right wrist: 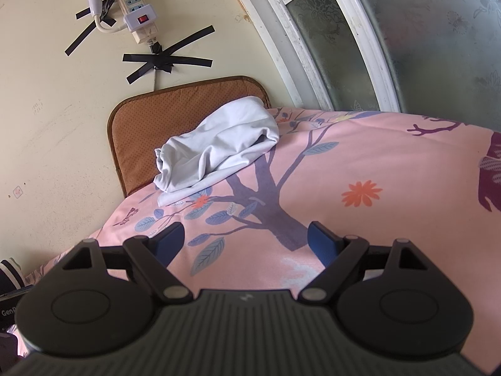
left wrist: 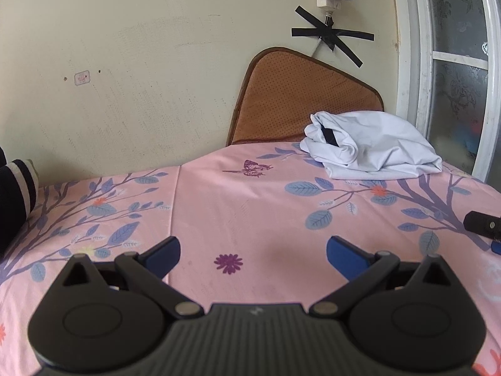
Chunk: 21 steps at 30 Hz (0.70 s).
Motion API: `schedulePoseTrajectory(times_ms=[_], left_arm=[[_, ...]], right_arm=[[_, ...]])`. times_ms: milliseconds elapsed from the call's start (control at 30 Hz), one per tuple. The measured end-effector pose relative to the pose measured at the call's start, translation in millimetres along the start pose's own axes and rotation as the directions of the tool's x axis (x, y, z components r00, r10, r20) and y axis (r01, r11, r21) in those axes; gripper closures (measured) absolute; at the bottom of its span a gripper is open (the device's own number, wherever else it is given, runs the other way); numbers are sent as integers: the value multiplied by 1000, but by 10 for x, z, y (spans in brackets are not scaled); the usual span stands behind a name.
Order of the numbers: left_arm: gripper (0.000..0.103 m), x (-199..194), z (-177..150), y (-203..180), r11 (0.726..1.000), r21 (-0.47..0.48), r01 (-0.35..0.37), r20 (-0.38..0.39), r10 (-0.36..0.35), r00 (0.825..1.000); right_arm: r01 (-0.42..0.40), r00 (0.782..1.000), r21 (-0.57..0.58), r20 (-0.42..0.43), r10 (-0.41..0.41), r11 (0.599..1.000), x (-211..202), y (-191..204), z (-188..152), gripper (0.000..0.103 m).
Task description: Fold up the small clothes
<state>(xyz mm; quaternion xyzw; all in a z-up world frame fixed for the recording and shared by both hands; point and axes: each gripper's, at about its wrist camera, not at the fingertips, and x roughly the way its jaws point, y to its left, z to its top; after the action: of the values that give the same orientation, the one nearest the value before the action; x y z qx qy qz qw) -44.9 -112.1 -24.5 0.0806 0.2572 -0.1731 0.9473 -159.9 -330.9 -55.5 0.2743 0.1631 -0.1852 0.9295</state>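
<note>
A white garment (left wrist: 372, 147) lies folded in a loose bundle at the far right of the pink flowered bed sheet (left wrist: 238, 206), against a brown cushion. The right wrist view shows the same white garment (right wrist: 216, 147) ahead and to the left. My left gripper (left wrist: 253, 255) hovers low over the sheet, open, with nothing between its blue pads. My right gripper (right wrist: 245, 241) is open as well, empty, over the printed tree trunk. Part of the right gripper (left wrist: 483, 225) shows at the right edge of the left wrist view.
A brown cushion (left wrist: 300, 97) leans on the cream wall behind the garment. A power strip (right wrist: 137, 15) and its cable are taped to the wall. A window frame (right wrist: 316, 40) stands at the right. A dark striped cloth (left wrist: 15, 194) lies at the sheet's left edge.
</note>
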Motion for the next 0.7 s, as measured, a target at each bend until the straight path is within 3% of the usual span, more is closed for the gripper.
schedulePoseTrajectory(times_ms=[700], left_arm=[[0,70,-6,-6,1000,0,10,-55,-10,998]], right_arm=[[0,1000,-1,-3,0,1000,6,0,6,15]])
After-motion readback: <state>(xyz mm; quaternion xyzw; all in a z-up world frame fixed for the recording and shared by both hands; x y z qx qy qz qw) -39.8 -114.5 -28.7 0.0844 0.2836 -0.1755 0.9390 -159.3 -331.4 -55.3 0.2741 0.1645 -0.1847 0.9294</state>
